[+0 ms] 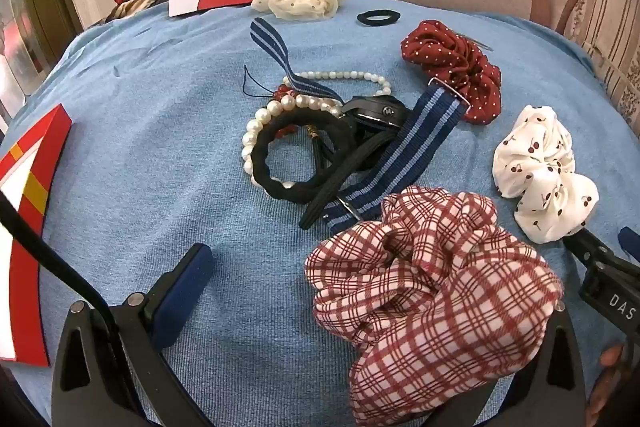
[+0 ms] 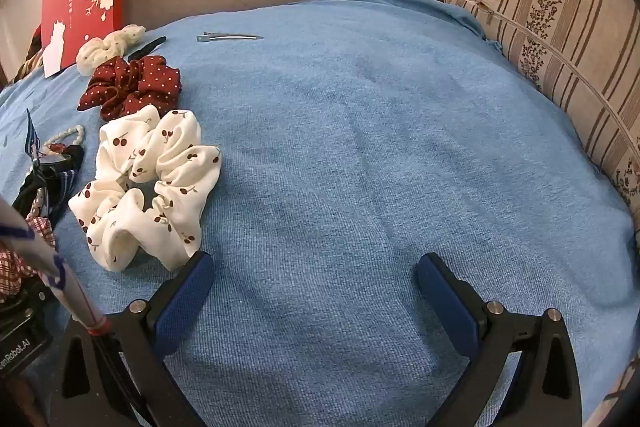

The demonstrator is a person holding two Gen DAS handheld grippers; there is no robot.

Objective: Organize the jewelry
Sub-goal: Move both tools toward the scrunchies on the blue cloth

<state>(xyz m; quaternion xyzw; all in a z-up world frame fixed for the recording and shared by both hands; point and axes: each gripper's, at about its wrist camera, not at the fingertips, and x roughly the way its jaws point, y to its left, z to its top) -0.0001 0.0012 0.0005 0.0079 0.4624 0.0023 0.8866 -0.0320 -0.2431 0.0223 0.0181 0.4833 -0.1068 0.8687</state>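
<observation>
We hold the left gripper [image 1: 360,291] low over the blue cloth [image 1: 140,115], jaws spread wide; the plaid scrunchie [image 1: 432,291] drapes over its right finger, which is hidden, so we can't tell any grip. Right gripper [image 2: 314,291] hovers level just right of the cherry scrunchie [image 2: 148,187], jaws apart, nothing between. Beyond the plaid scrunchie: a tangle of pearl bracelet [image 1: 256,131], black hair tie [image 1: 296,155] and striped strap [image 1: 404,151]. Red dotted scrunchie [image 2: 132,87] sits behind the cherry one. Red box [image 1: 24,227] lies far left, contents not visible.
</observation>
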